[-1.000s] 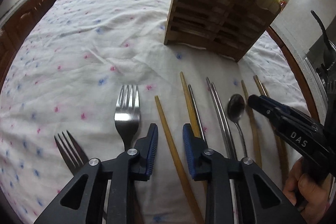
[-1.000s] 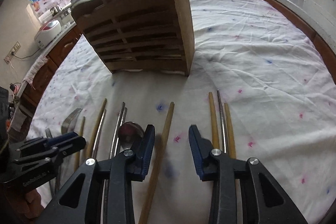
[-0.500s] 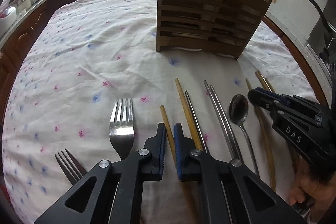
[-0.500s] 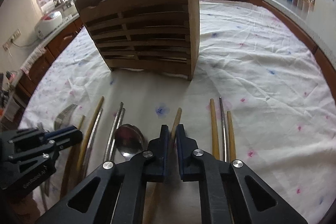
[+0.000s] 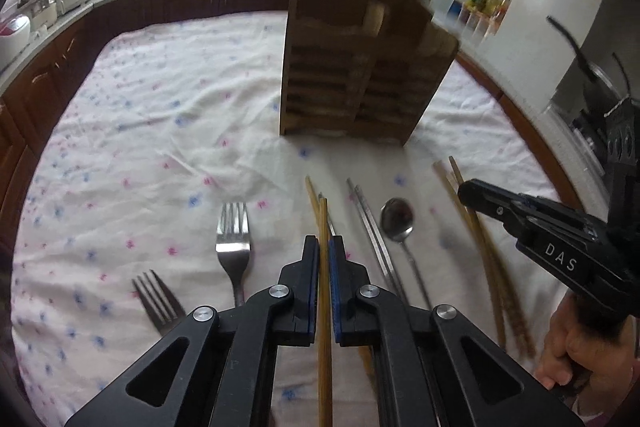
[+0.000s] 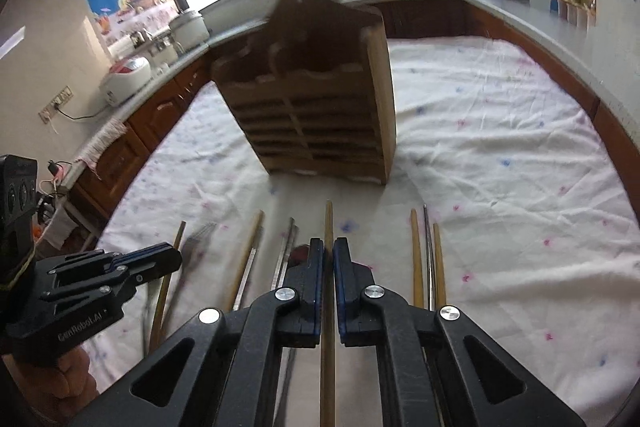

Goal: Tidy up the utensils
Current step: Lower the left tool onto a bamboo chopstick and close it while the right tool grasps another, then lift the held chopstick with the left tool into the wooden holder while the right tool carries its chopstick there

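Since a second ago both our tongs have closed and lifted: each one was open above the cloth, and now each one grips a wooden chopstick, and the rack looks farther from us.

We see the desk [image 5: 168,99] under a white cloth with small pink and blue spots. On it the wooden utensil rack [image 5: 360,75] stands upright, with slatted compartments at its front; what is inside them we cannot tell.

Our left tongs [image 5: 324,247] are pressed shut on a bamboo chopstick [image 5: 323,223], which runs between the blue pads and points toward the rack. Our right tongs [image 6: 328,251] are also clamped on a wooden chopstick [image 6: 329,223], whose tip points toward the rack.

On the cloth in front of the rack lie the other utensils. In the left view, two forks [image 5: 233,243] lie at the left, one larger and one darker nearer the edge. Right of our held stick lie another bamboo stick with a metal one beside it, then a pair of metal chopsticks [image 5: 370,227], a metal spoon [image 5: 397,219], and then wooden sticks [image 5: 476,235] under the right tongs
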`<action>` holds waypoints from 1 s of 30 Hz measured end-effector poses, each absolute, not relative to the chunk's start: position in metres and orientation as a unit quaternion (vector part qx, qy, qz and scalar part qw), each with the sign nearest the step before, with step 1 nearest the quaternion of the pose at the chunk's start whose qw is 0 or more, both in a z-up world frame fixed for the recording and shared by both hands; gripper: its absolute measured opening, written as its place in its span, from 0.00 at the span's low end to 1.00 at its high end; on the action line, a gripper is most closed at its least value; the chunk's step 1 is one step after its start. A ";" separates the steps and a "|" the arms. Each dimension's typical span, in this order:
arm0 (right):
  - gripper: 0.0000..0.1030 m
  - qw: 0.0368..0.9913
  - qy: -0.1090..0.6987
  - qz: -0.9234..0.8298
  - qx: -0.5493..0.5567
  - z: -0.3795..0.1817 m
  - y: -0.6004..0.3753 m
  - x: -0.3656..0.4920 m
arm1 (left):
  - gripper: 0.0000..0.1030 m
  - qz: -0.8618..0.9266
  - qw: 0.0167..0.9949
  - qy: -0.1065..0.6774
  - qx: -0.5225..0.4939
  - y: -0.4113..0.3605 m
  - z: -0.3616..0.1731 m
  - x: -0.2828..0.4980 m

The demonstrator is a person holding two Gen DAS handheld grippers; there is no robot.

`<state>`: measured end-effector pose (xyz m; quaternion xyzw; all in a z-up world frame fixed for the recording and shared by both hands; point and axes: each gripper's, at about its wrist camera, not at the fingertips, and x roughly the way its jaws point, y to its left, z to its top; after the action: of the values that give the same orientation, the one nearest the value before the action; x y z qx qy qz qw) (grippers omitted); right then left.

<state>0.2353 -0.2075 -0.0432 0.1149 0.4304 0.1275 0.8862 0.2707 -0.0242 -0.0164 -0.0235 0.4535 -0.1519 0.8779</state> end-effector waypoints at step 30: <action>0.05 0.930 0.315 0.141 0.130 0.061 -0.227 0.175 | 0.03 -0.184 0.928 0.316 -0.068 0.043 0.089 0.170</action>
<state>0.1753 -0.2270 0.0607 0.1297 0.3152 0.1408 0.9295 0.1698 0.0428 0.0886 -0.0677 0.3164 -0.1840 0.9282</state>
